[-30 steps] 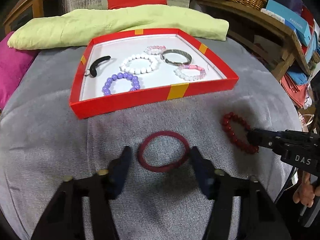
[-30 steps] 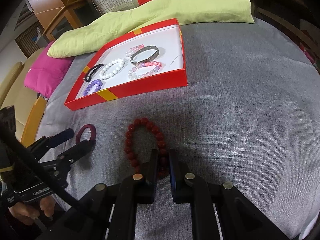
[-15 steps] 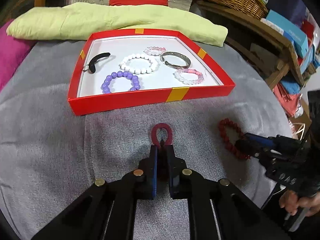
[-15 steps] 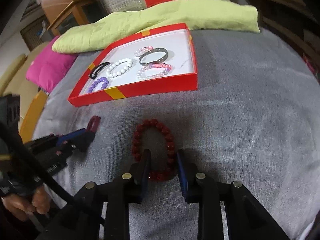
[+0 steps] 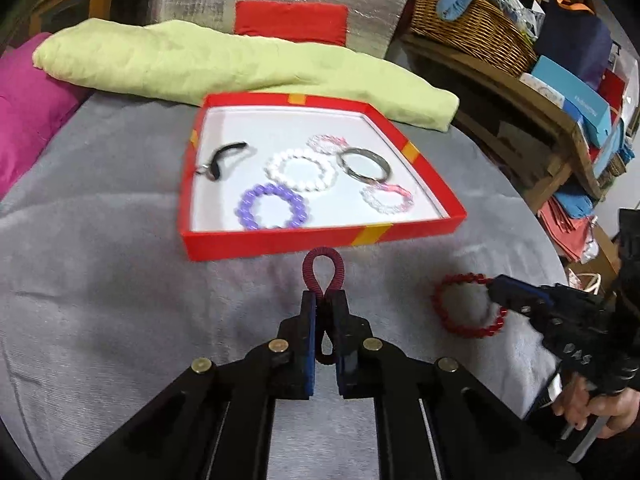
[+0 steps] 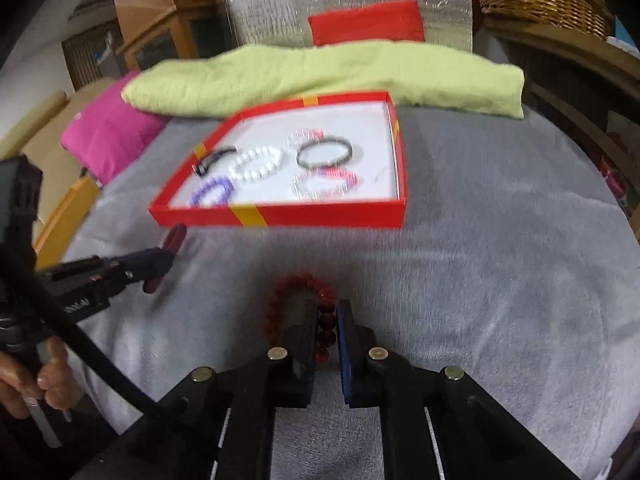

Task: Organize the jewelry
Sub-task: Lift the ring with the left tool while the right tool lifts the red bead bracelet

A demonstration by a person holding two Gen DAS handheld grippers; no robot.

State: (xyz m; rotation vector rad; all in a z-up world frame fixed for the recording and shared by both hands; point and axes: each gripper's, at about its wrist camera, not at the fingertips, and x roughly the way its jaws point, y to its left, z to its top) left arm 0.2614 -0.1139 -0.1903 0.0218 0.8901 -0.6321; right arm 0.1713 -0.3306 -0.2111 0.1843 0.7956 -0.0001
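My left gripper is shut on a dark red band bracelet, squeezed into a loop and held just in front of the red tray. My right gripper is shut on a red beaded bracelet, which also shows in the left wrist view. The tray holds a purple bead bracelet, a white bead bracelet, a metal bangle, two pink-clear bracelets and a black clasp piece.
Grey cloth covers the round table. A yellow-green cushion and a magenta cushion lie behind the tray. A wooden shelf with a wicker basket and boxes stands at the right.
My left gripper closed on the dark red band and carried it toward the tray. My right gripper opened slightly, then shut on the red beaded bracelet and lifted it.
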